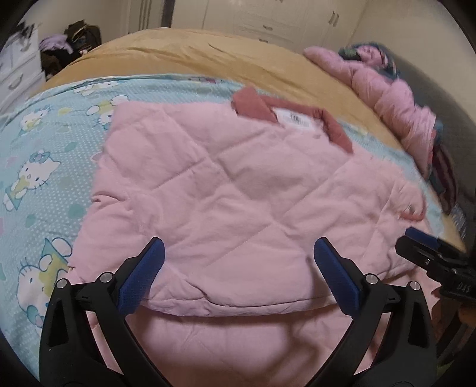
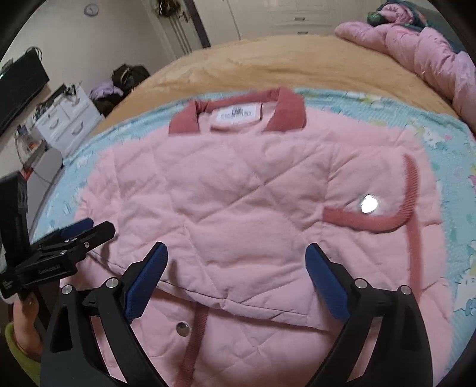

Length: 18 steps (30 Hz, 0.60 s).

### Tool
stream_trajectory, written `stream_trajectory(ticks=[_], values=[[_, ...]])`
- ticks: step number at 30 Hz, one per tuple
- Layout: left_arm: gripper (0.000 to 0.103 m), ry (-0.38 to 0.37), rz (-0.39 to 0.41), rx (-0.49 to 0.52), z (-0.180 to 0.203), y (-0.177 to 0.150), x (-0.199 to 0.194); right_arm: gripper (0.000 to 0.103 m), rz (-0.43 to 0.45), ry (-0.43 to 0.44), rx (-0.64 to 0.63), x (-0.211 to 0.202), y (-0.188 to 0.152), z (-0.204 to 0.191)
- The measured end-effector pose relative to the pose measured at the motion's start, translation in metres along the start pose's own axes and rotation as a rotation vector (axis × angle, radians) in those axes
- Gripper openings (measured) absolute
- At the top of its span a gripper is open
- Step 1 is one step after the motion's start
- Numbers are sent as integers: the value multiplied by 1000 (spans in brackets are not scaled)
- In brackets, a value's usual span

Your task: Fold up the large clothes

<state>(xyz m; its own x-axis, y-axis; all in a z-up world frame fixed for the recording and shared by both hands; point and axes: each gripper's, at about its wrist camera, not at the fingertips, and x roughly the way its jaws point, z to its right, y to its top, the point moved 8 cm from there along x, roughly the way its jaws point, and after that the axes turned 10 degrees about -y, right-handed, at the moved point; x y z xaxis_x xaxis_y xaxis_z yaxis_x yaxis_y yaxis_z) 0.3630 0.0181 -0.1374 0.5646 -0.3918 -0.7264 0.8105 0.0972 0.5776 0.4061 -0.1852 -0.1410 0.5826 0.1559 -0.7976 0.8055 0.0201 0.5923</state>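
Note:
A pink quilted jacket (image 1: 232, 184) with a dark pink collar (image 1: 253, 105) lies on a blue cartoon-print sheet (image 1: 44, 154), its sides folded in over the body. It also shows in the right wrist view (image 2: 238, 193), collar (image 2: 285, 110) at the far end and a silver snap (image 2: 369, 204) on the right. My left gripper (image 1: 238, 256) is open and empty above the jacket's near fold. My right gripper (image 2: 236, 259) is open and empty above the near hem. Each gripper appears at the edge of the other's view, the right one (image 1: 422, 247) and the left one (image 2: 80, 232).
A tan blanket (image 1: 208, 59) covers the bed beyond the sheet. A pink puffy coat (image 2: 416, 50) is heaped at the far right. White drawers (image 2: 65, 119) and dark bags (image 2: 128, 74) stand left of the bed. White cupboards (image 1: 267, 18) line the back wall.

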Motion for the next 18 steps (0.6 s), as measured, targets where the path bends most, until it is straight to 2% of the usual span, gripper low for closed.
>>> stream_trajectory(ticks=[2, 6, 11, 15, 18], values=[[94, -15, 14, -35, -2, 3, -6, 98, 36, -5, 9, -11, 6, 3], [94, 72, 54, -1, -4, 10, -21, 99, 79, 1, 47, -27, 14, 9], [94, 40, 58, -27, -3, 14, -30, 99, 120, 3, 74, -40, 21, 12], [94, 81, 83, 9, 1, 18, -44, 99, 145, 9, 67, -50, 25, 8], [95, 78, 109, 16, 4, 23, -56, 99, 161, 15, 62, -57, 27, 3]])
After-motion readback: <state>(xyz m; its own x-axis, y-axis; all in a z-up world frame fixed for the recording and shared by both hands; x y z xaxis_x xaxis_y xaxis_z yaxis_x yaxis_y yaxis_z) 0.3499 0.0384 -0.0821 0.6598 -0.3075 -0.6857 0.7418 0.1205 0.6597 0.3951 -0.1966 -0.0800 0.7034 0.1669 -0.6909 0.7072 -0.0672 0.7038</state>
